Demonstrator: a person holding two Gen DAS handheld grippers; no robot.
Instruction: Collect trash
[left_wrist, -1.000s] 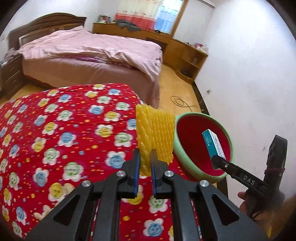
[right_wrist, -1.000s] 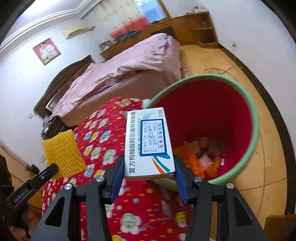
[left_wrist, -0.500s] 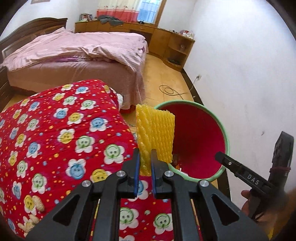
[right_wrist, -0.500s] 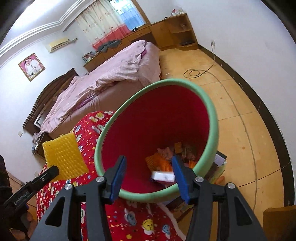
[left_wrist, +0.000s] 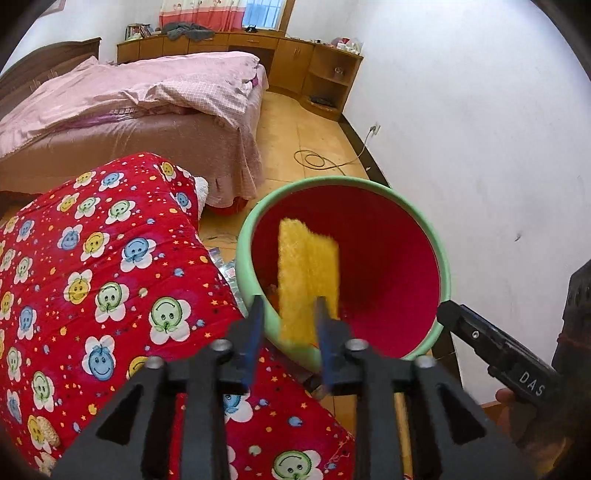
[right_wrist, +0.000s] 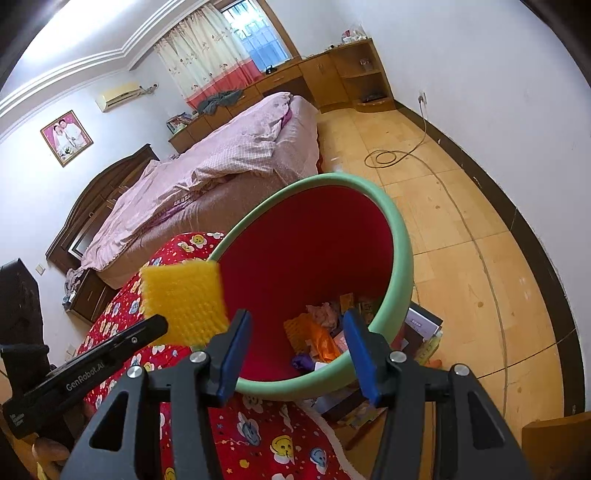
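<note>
A red bin with a green rim (left_wrist: 445, 266) stands on the floor beside the red flowered quilt; it also shows in the right wrist view (right_wrist: 400, 236). My left gripper (left_wrist: 288, 325) has its jaws spread apart over the bin's near rim, and the yellow foam net (left_wrist: 308, 269) hangs loose between them above the bin's mouth. In the right wrist view the yellow foam net (right_wrist: 184, 299) sits at the left gripper's tip. My right gripper (right_wrist: 295, 339) is open and empty above the bin, with several pieces of trash (right_wrist: 317, 332) at the bottom.
The red flowered quilt (left_wrist: 92, 277) covers the surface to the left. A pink bed (left_wrist: 129, 107) stands behind it. A cable (left_wrist: 321, 158) lies on the wooden floor by the white wall. Books or boxes (right_wrist: 421, 325) lie on the floor beside the bin.
My right gripper dropped the medicine box into the bin and stays open. My left gripper moved right over the bin and has opened, freeing the yellow foam net.
</note>
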